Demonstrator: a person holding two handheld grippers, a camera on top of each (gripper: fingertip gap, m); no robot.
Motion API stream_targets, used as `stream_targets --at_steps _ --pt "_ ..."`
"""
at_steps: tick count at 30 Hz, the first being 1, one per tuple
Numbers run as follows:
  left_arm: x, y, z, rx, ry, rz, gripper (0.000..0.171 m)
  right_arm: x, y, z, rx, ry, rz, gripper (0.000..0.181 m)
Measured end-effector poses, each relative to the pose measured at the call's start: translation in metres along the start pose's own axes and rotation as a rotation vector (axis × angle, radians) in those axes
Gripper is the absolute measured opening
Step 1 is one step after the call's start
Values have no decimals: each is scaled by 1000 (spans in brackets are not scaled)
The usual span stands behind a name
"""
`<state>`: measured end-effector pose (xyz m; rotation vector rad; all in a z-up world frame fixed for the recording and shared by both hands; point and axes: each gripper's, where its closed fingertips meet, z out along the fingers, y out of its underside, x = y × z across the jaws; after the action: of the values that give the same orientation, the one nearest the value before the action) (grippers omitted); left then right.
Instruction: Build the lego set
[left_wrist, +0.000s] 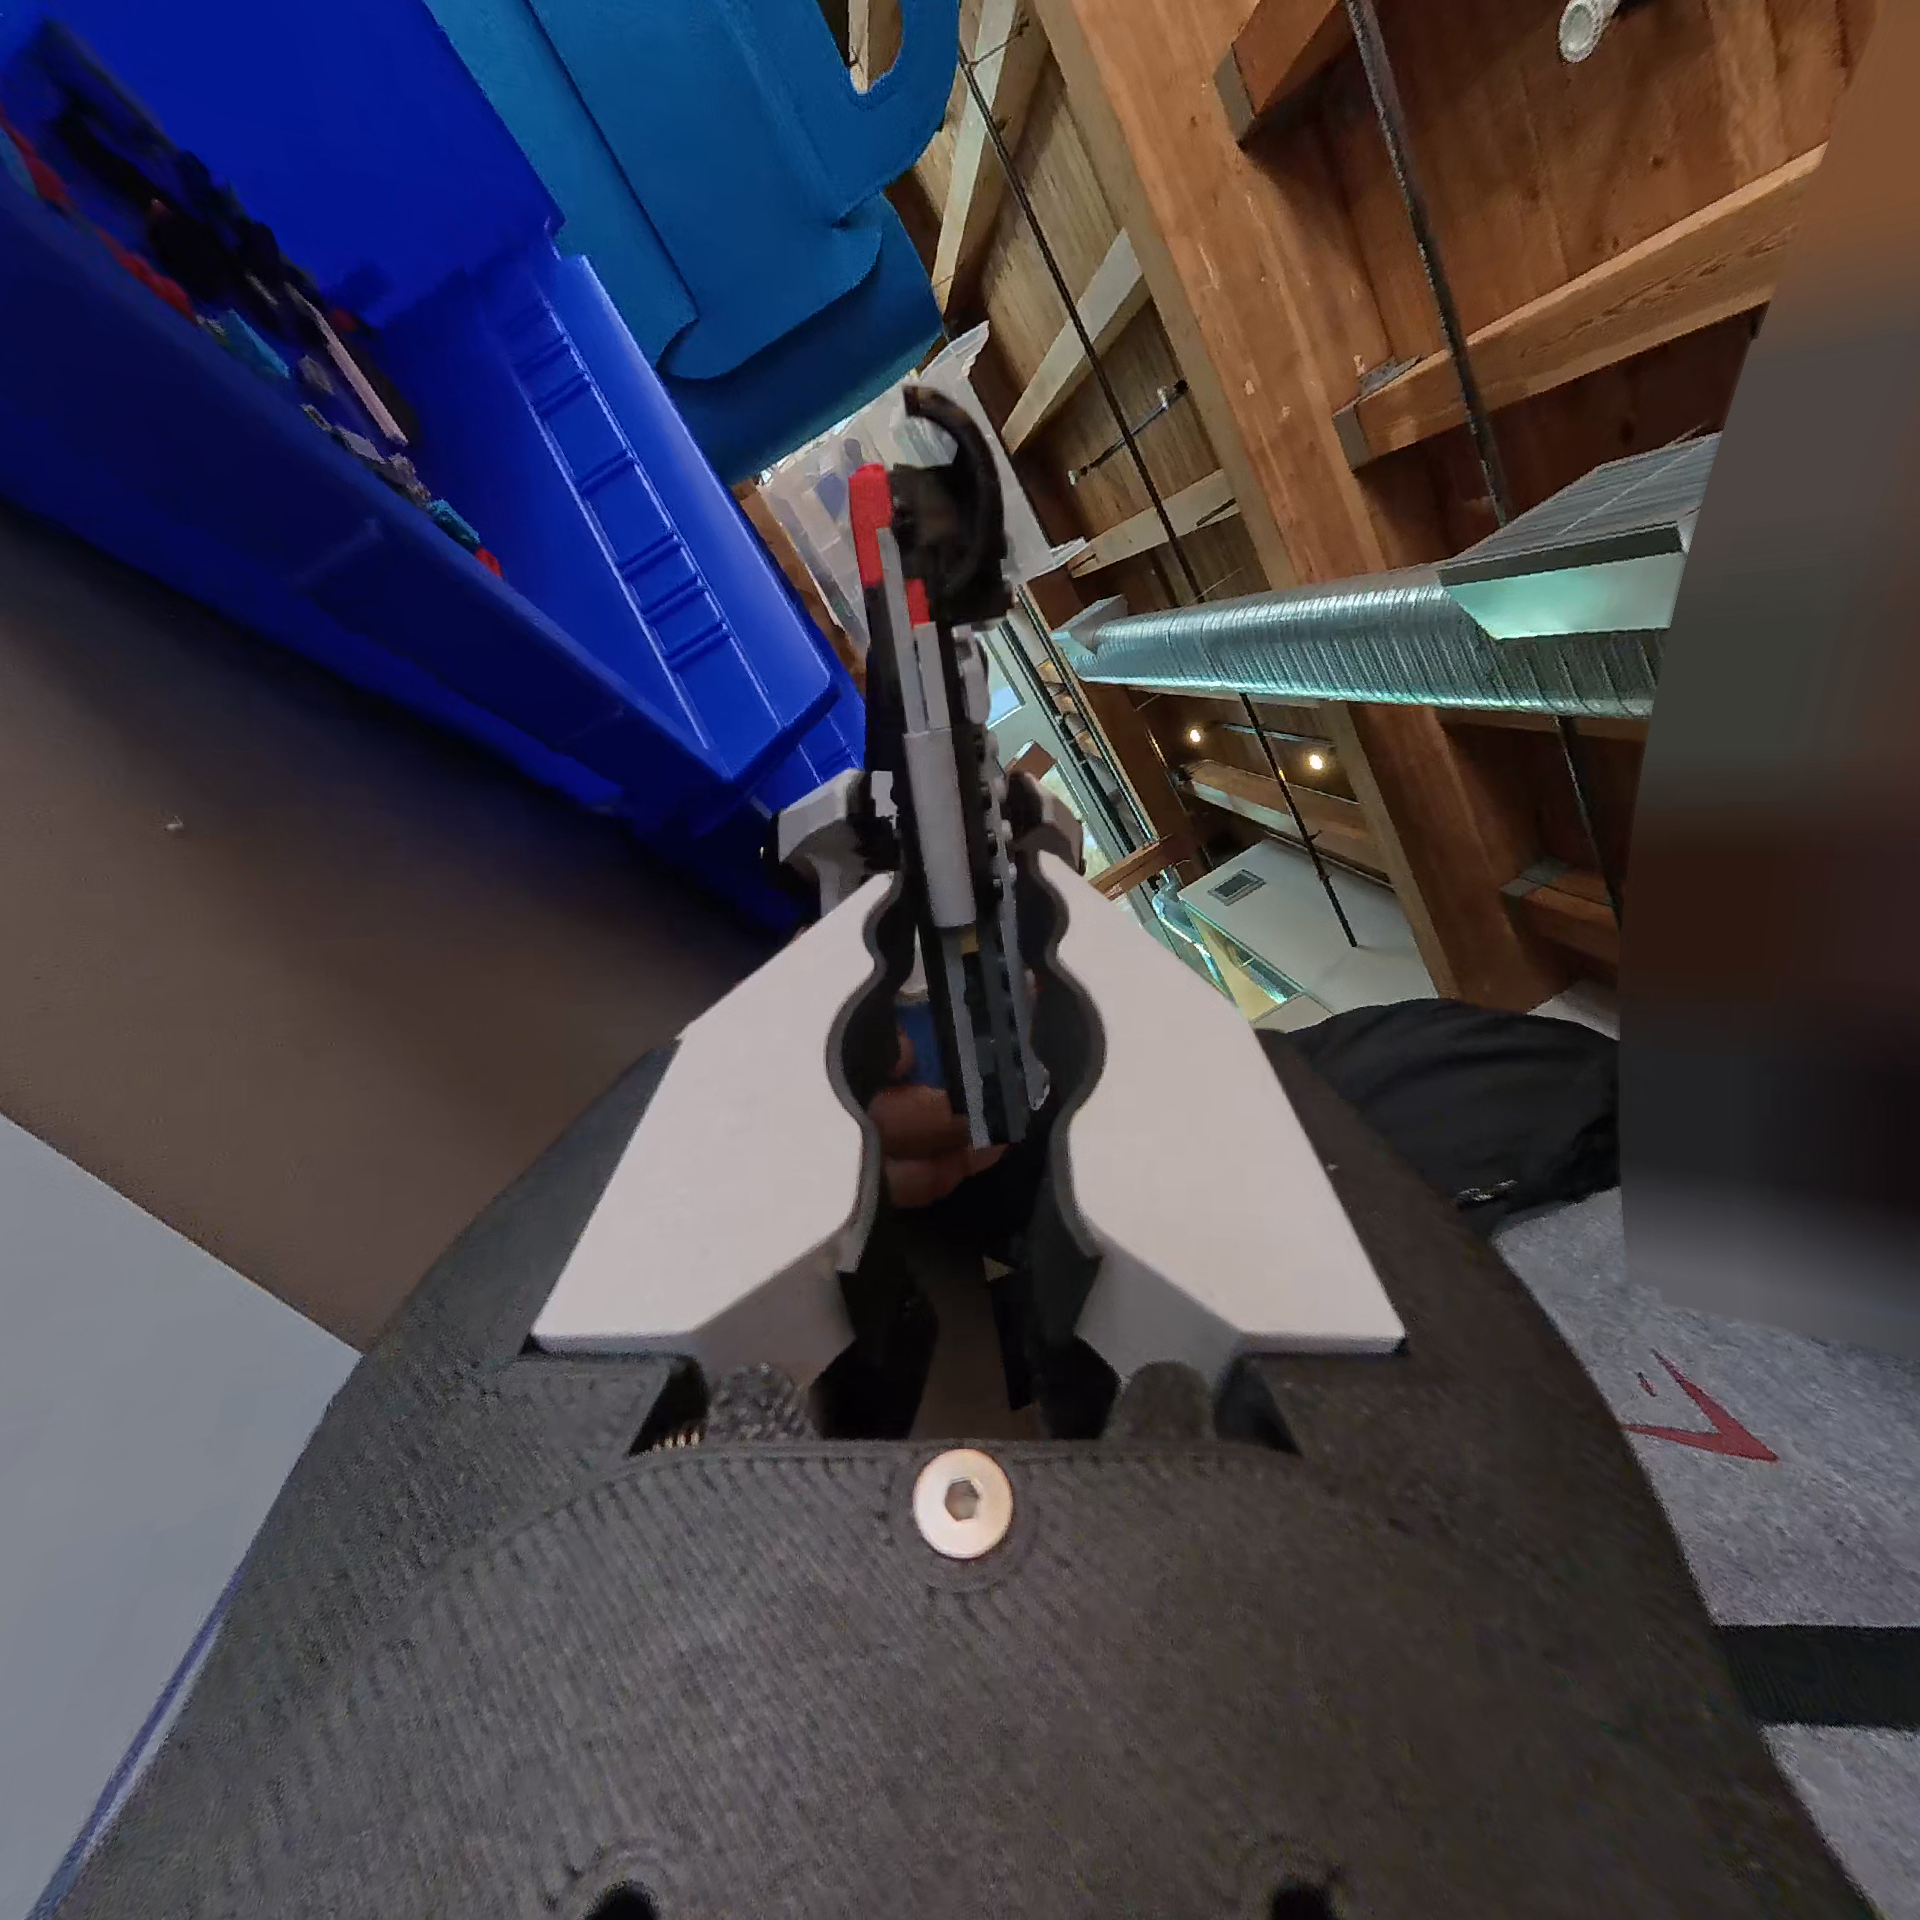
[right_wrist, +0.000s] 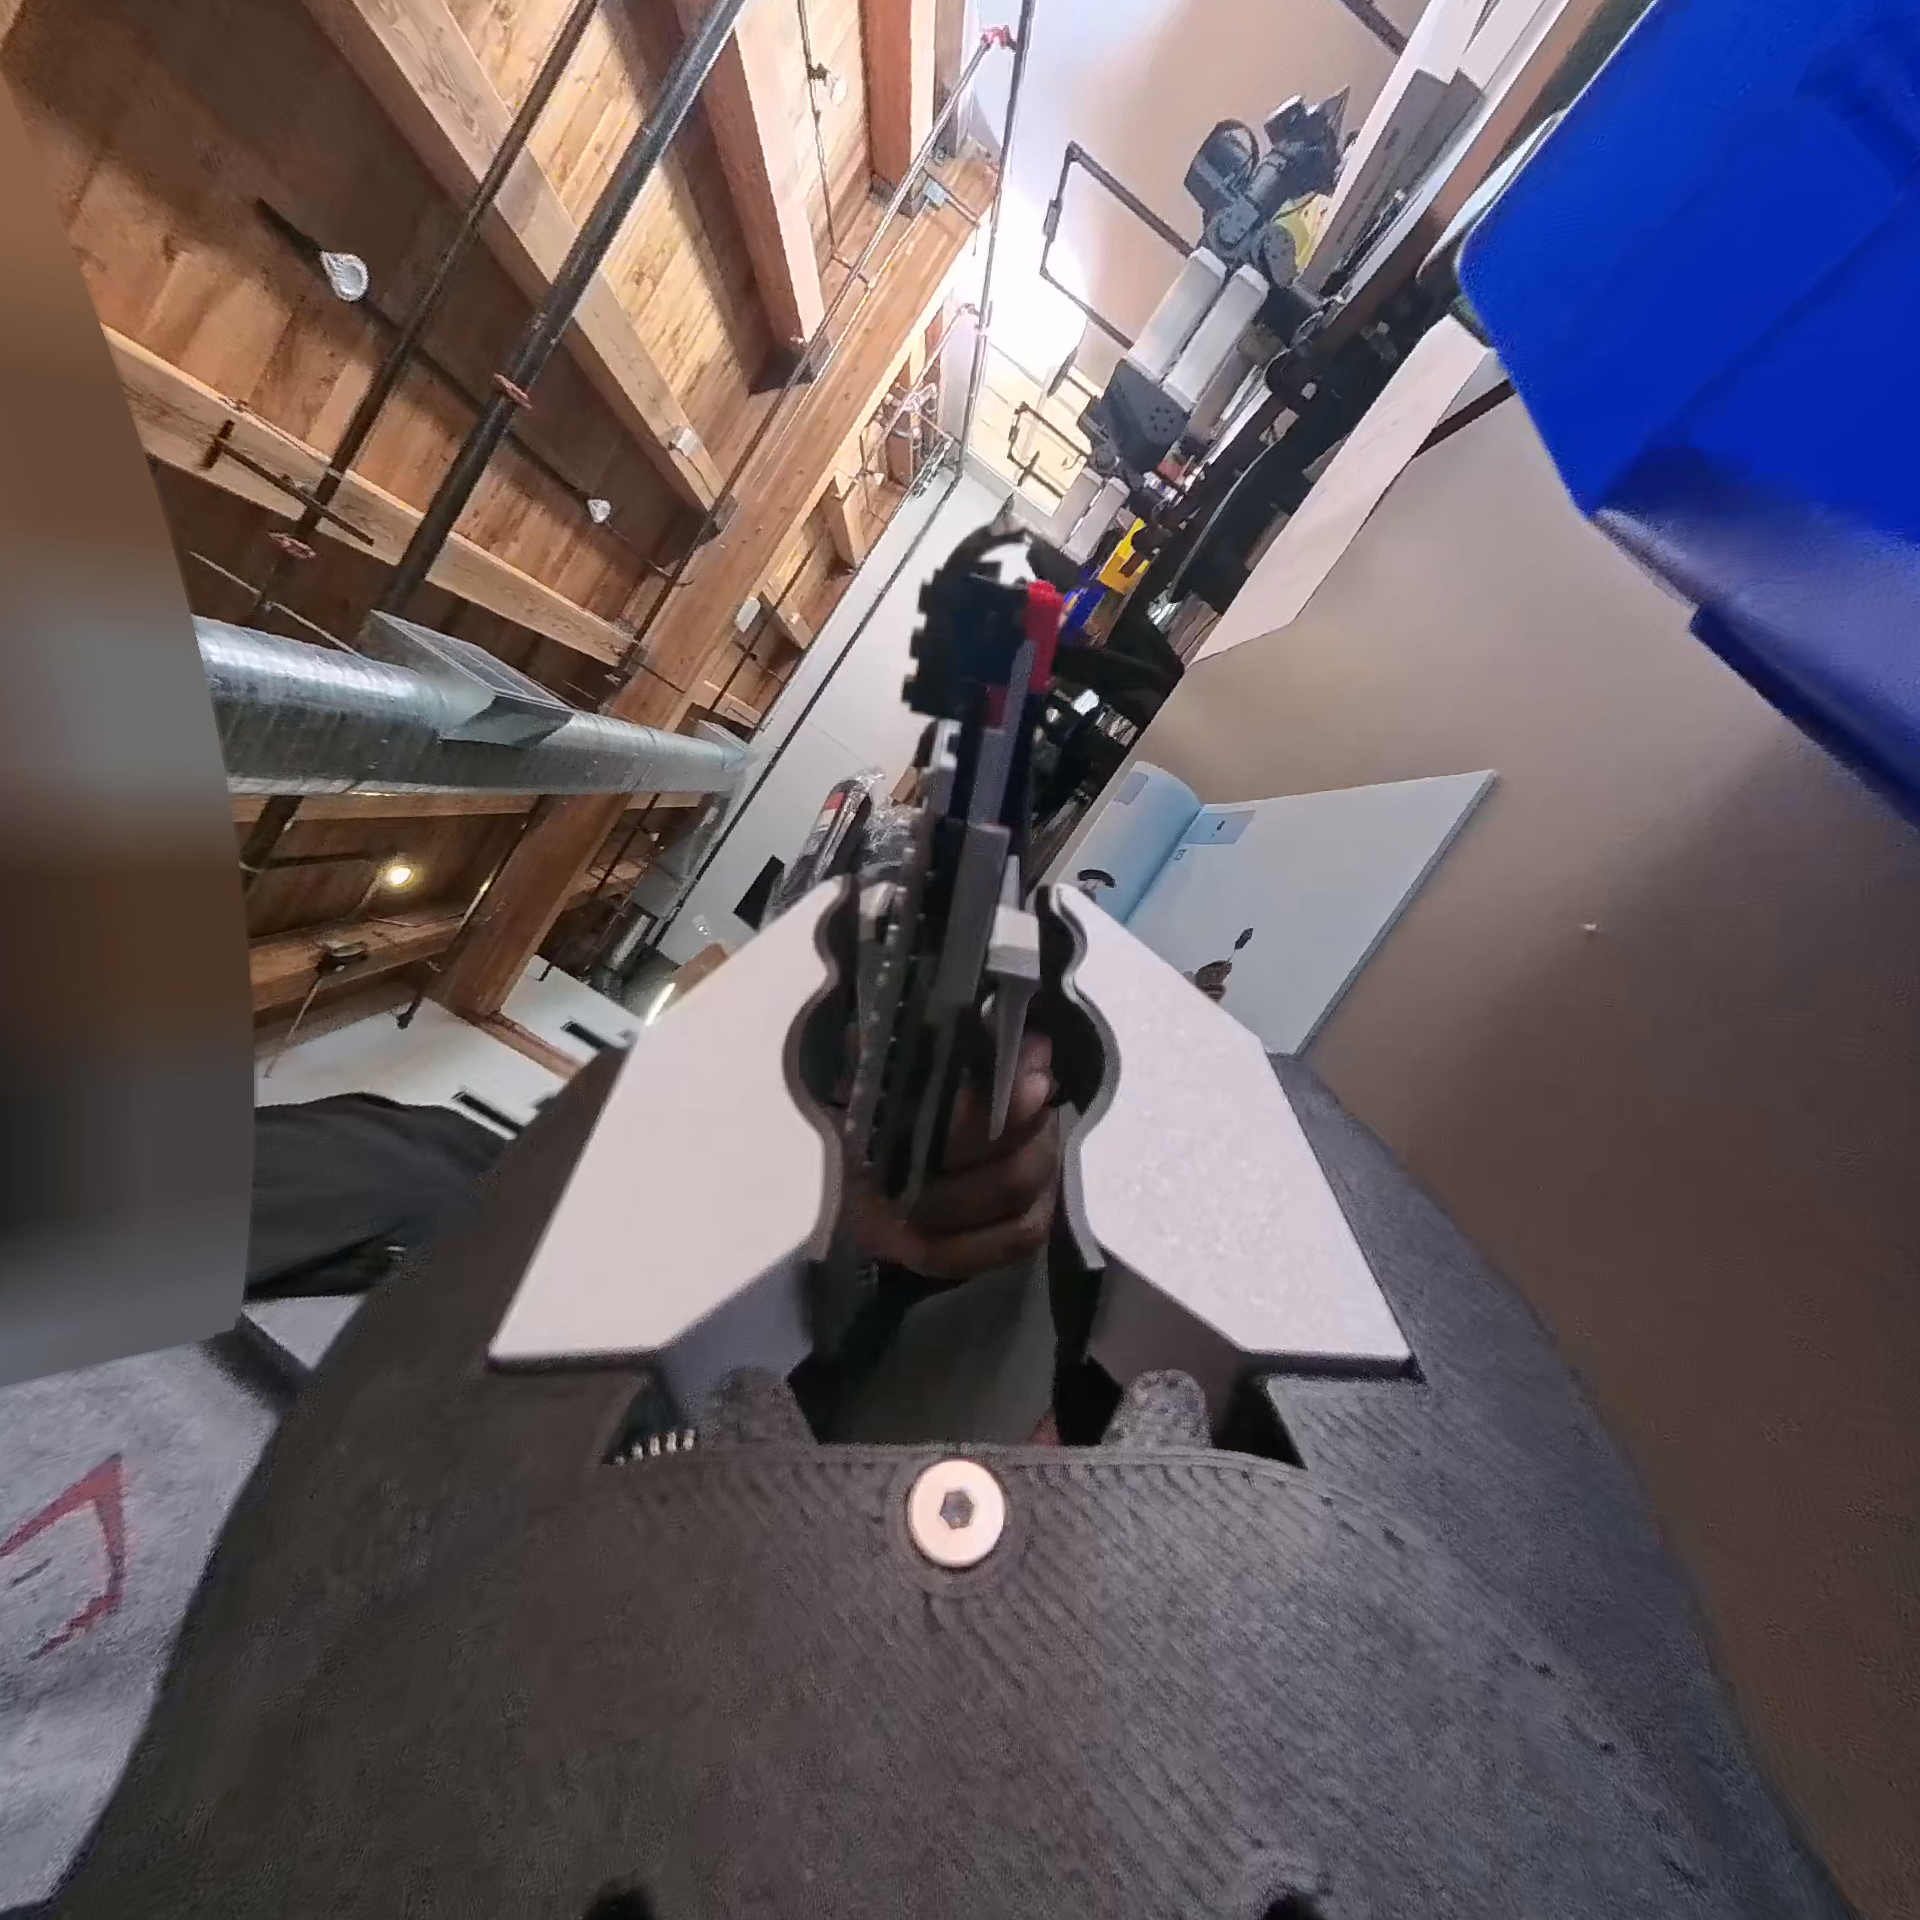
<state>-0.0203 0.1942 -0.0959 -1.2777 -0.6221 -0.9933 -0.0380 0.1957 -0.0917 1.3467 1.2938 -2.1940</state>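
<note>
A long thin lego assembly of black, grey and red pieces stands between the grey fingers of my left gripper, which is shut on its lower part. Its far end carries a black curved piece and red tips. Grey fingertips of the other gripper show just beyond mine, around the same assembly. In the right wrist view my right gripper is shut on the lego assembly, which points away and up. A hand shows behind the jaws.
A blue bin holding loose lego pieces stands on the brown table, and it also shows in the right wrist view. An open instruction booklet lies on the table. Both views tilt up at wooden ceiling beams and a metal duct. My two grippers' fingertips are within a few centimetres of each other.
</note>
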Motion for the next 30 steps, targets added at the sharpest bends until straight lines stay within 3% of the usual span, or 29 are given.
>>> stream_targets --at_steps 6,25,30 --pt "5 -3 0 14 25 8 19 -6 8 3 -42 -9 -38 25" --pt "3 -4 0 42 34 -15 20 -5 7 3 -40 1 -53 23" --pt "14 -18 -4 132 138 -30 19 -15 5 3 -21 -58 -7 44"
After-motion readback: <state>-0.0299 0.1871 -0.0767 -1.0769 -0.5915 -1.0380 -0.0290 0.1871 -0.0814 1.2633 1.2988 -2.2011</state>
